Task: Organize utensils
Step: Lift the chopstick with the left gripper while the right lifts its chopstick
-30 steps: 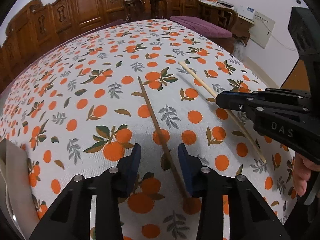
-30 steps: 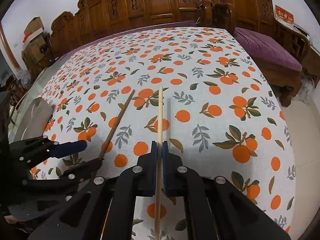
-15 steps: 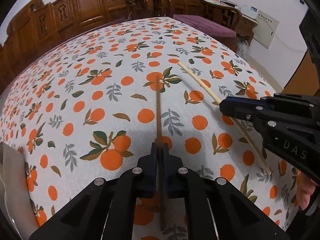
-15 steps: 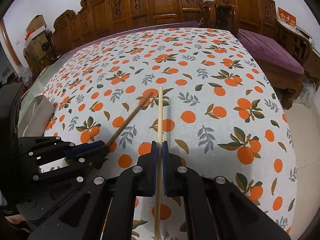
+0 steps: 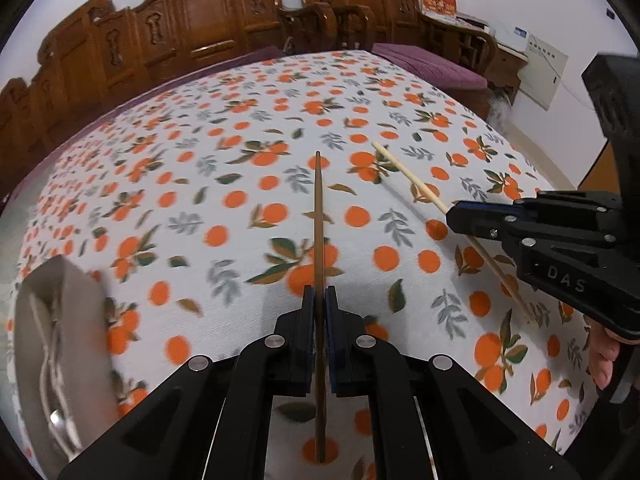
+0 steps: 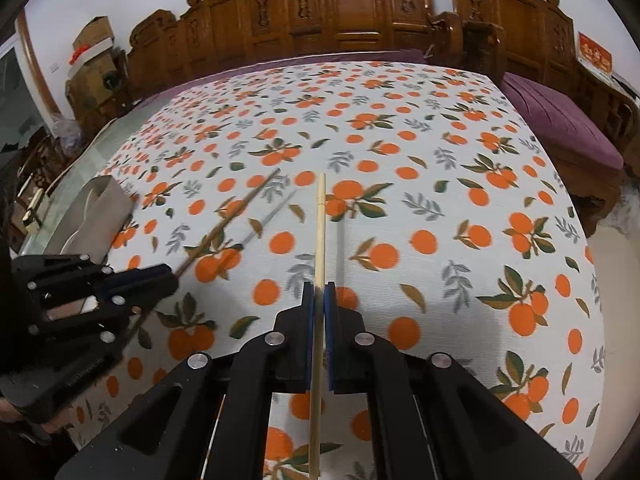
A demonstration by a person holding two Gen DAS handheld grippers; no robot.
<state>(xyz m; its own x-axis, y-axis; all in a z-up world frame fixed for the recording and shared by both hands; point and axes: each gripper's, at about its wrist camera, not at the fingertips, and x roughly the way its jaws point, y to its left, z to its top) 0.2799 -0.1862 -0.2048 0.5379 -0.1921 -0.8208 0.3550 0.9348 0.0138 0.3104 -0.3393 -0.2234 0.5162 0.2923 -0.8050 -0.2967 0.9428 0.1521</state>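
My left gripper (image 5: pixel 319 294) is shut on a dark brown chopstick (image 5: pixel 318 216) and holds it above the orange-print tablecloth (image 5: pixel 200 200), pointing forward. My right gripper (image 6: pixel 319 290) is shut on a pale wooden chopstick (image 6: pixel 320 224), also lifted off the cloth. In the left wrist view the right gripper (image 5: pixel 454 216) is at the right with the pale chopstick (image 5: pixel 404 172) sticking out of it. In the right wrist view the left gripper (image 6: pixel 170 274) is at the left with the brown chopstick (image 6: pixel 236 212).
A grey tray (image 5: pixel 76 292) with metal cutlery (image 5: pixel 52 380) in it lies at the table's left edge; it also shows in the right wrist view (image 6: pixel 100 216). Carved wooden chairs (image 6: pixel 360 12) stand behind the table, and a purple cushioned bench (image 6: pixel 560 112) stands to the right.
My left gripper has closed on the brown chopstick and lifted it off the cloth, swinging left so the tray shows. The right gripper keeps its hold on the pale chopstick and has risen a little.
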